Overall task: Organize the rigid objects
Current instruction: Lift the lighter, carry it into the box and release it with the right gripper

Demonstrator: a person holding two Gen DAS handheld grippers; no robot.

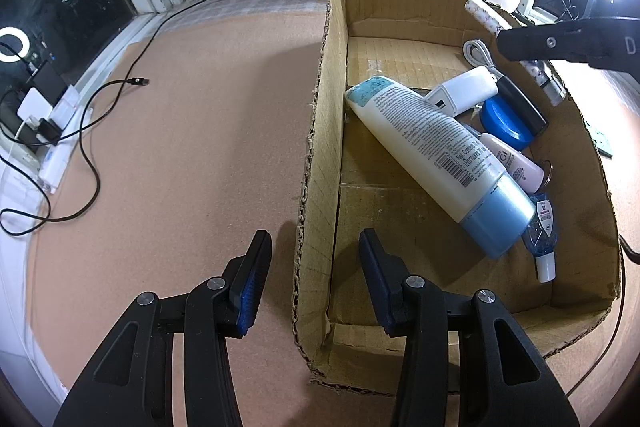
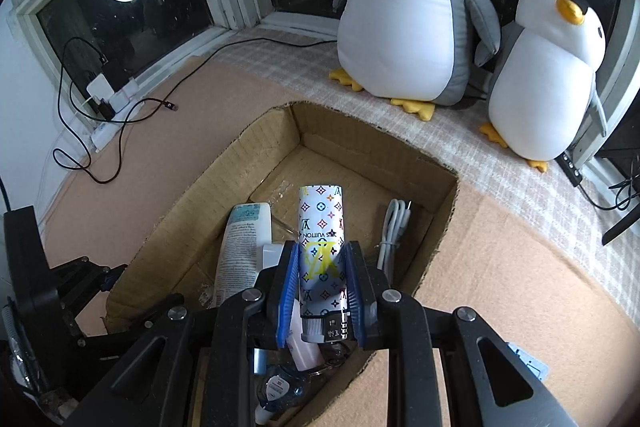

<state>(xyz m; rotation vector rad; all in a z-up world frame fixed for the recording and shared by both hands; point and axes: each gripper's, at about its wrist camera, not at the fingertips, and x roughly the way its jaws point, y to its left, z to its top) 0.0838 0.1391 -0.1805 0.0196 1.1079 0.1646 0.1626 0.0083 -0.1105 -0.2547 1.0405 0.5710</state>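
Item: patterned tube [image 2: 321, 251], white with coloured monogram print. It is sitting between the blue pads [image 2: 290, 287] of the right hand-held gripper [image 2: 321, 291], which is closing on its lower half with both pads pressing its sides. In the right wrist view its long axis is running up the middle of the frame, plain end pointing toward the top, ribbed metal end toward the bottom edge. The tube is hanging over the open cardboard box [image 2: 436, 227], above the items lying inside.

Box contents: large white bottle with blue cap [image 1: 436, 159], lying diagonally, cap toward the lower right of the left wrist view; white charger [image 1: 464, 93]; blue round tin [image 1: 505, 121]; small pink bottle [image 1: 514, 163]; coiled white cable [image 2: 394, 231].

Left hand-held gripper [image 1: 314, 287]: tilting steeply down at the bottom of its frame, its fingers straddling the box's near-left wall [image 1: 316, 211], nothing between the pads; the fingers are not showing clearly whether they are parted or drawn in.

Right hand-held gripper: angling steeply down into the box.
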